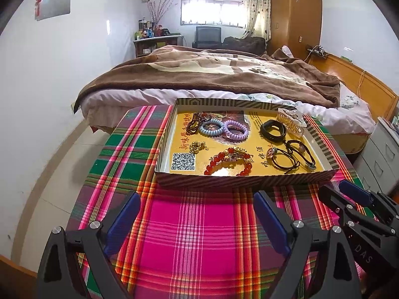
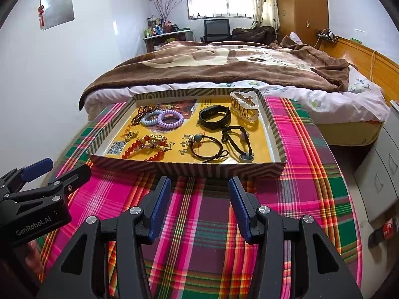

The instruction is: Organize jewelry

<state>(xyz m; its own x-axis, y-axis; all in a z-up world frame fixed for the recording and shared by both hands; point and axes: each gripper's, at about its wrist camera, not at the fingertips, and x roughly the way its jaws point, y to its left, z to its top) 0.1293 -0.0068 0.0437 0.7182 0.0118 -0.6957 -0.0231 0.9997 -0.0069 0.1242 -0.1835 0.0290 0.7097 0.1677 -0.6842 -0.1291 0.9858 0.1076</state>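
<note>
Both grippers hovered over the plaid cloth on the table, just short of the striped tray. The left gripper had its jaws spread wide and held nothing; the right gripper sat beside it, jaws also parted and empty. Inside the tray lay the jewelry: a red bead bracelet with gold charms near the front wall, a blue coil hair tie touching a purple coil hair tie toward the back, dark beads behind them, a black band at centre, black elastic hair ties on the right, and a clear-and-gold hair claw in the far right corner. A bed with a brown blanket stood just beyond the table.
</note>
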